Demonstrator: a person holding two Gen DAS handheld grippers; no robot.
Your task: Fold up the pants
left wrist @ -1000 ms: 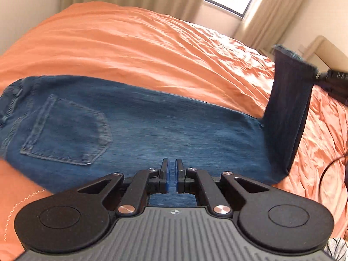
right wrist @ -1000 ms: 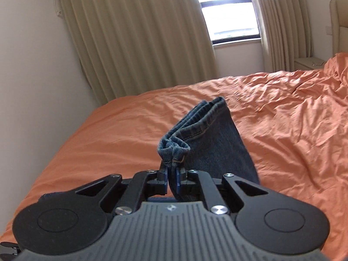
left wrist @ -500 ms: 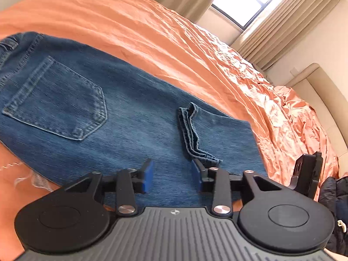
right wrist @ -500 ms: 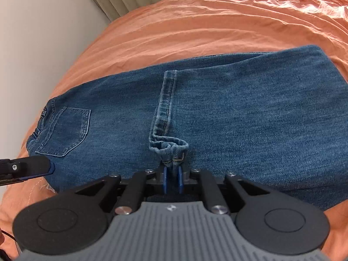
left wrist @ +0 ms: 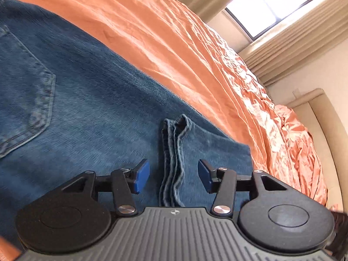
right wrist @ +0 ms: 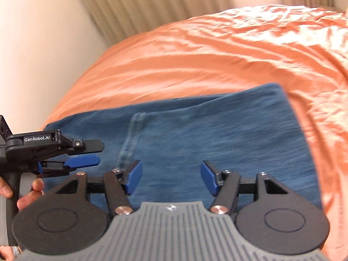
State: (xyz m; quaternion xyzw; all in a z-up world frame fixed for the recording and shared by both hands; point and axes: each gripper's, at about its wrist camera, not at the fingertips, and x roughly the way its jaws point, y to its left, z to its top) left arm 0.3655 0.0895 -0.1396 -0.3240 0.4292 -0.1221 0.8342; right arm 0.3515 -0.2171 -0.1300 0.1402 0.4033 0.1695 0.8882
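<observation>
Blue jeans (left wrist: 91, 113) lie flat on the orange bedspread (left wrist: 174, 39), the legs folded back over themselves. The leg hem (left wrist: 174, 152) lies across the middle of the jeans, and a back pocket (left wrist: 24, 100) shows at the left. My left gripper (left wrist: 174, 177) is open and empty, hovering just over the hem. My right gripper (right wrist: 171, 179) is open and empty above the folded leg part (right wrist: 217, 134). The left gripper also shows in the right wrist view (right wrist: 87, 152), at the left edge, held by a hand.
The bedspread (right wrist: 206, 54) is wrinkled beyond the jeans. Beige curtains (right wrist: 152, 2) and a wall (right wrist: 39, 43) stand behind the bed. A window (left wrist: 276, 2) and a padded headboard (left wrist: 322, 130) are at the right.
My right gripper let go of the hem and opened, then drew back. My left gripper opened wider and moved closer over the hem. The folded leg now lies flat.
</observation>
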